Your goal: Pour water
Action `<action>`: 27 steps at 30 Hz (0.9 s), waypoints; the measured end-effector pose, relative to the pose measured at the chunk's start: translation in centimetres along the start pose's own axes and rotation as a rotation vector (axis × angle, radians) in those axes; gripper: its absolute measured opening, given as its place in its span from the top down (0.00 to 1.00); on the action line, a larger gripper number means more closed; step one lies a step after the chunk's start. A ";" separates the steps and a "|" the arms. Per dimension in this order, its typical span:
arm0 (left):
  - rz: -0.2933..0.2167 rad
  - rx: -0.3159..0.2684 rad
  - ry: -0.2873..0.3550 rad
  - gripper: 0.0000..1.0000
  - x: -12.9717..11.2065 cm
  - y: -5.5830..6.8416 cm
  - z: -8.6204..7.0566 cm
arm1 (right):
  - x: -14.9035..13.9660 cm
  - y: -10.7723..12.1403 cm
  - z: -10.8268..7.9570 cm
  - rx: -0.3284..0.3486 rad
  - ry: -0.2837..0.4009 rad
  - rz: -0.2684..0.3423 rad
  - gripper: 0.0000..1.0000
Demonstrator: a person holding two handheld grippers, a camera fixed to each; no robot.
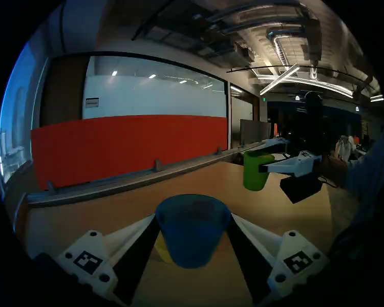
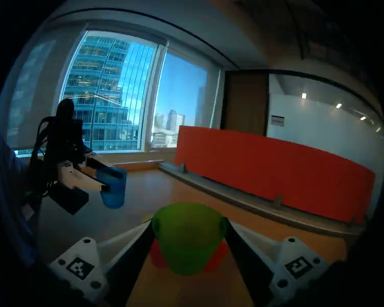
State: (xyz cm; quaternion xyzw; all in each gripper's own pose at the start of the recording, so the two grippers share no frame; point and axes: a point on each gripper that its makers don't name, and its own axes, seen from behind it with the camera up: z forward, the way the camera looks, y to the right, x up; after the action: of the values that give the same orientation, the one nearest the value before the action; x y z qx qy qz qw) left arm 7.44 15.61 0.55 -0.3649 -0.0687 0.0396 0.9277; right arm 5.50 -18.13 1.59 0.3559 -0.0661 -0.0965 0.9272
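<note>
Left gripper view: blue cup (image 1: pixel 193 233) at lower centre, upright, clamped by the left tongs (image 1: pixel 193 225); right gripper view: green cup (image 2: pixel 188 238) likewise upright in the right tongs (image 2: pixel 188 230). Cups are apart over the bench (image 1: pixel 233 187), neither tilted; pouring judged not yet begun, contents not discernible.

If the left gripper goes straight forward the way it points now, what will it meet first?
Probably nothing near: past its blue cup the table looks free up to the rail under the red panel. The green cup in the right gripper sits off to the right.
</note>
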 end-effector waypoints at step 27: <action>0.173 0.050 0.050 0.13 4.5 -0.3 -0.5 | 2.1 -3.8 1.7 0.084 0.042 -0.019 0.06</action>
State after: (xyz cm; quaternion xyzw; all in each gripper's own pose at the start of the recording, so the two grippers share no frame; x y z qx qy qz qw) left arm 12.01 15.61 0.83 -0.3470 -0.0130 0.1122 0.9310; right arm 6.73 -22.47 0.40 0.3970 -0.0474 -0.0949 0.9117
